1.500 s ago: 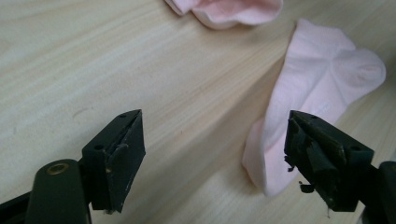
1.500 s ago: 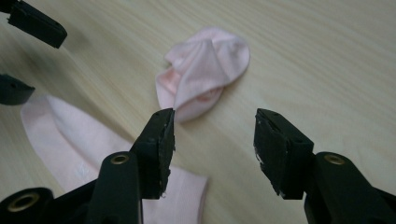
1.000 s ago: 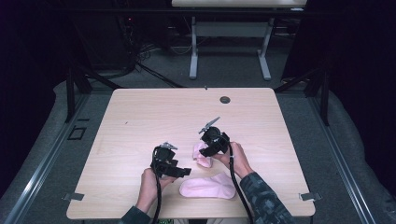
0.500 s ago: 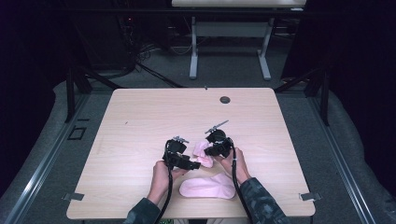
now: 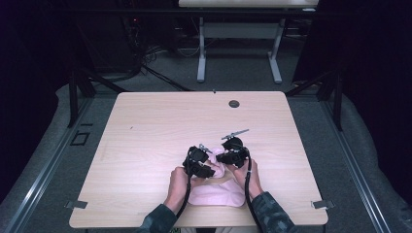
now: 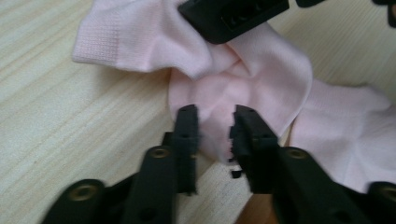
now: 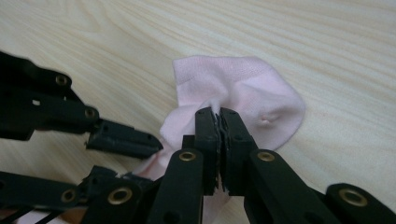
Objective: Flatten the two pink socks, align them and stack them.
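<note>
A pink sock [image 5: 218, 187] lies on the near middle of the wooden table [image 5: 145, 131], its long axis running roughly left to right along the near edge, with one end bunched up and lifted toward the far side between the two tools. The right gripper [image 7: 218, 116] has its jaws pressed together on a fold of this raised fabric, the ribbed cuff spreading out beyond the tips. The left gripper [image 6: 214, 122] sits just to the left, jaws parted a moderate way with pink cloth lying between and under them, not clamped. Both hands [image 5: 179, 180] rest at the sock's near side.
</note>
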